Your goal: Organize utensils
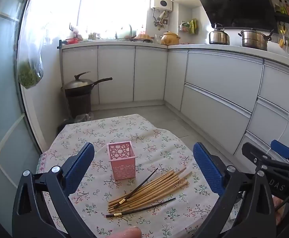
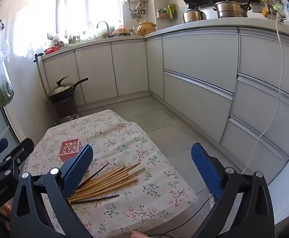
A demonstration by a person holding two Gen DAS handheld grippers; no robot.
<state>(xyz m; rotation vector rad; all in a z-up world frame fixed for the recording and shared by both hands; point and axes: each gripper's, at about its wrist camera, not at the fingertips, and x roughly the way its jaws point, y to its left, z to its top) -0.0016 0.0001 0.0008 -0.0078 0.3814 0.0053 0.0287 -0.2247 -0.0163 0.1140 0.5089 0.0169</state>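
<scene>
A pink perforated square holder [image 1: 122, 160] stands upright and empty on the floral tablecloth [image 1: 108, 130]. A pile of several bamboo chopsticks [image 1: 154, 186] lies in front of it to the right, with one dark chopstick [image 1: 138, 186] across the pile and another dark chopstick [image 1: 140, 209] nearer me. My left gripper [image 1: 143, 154] is open and empty, held above the holder and pile. My right gripper [image 2: 142, 156] is open and empty, above the pile [image 2: 106, 180], right of the holder [image 2: 70, 148]. The right gripper also shows at the left wrist view's right edge [image 1: 271, 152].
The small table's edges drop to grey floor tiles [image 2: 164, 123] at the far and right sides. White cabinets [image 1: 219, 91] line the back and right. A dark bin with a wok [image 1: 81, 87] on it stands at the far left. A white cable [image 2: 267, 130] hangs at right.
</scene>
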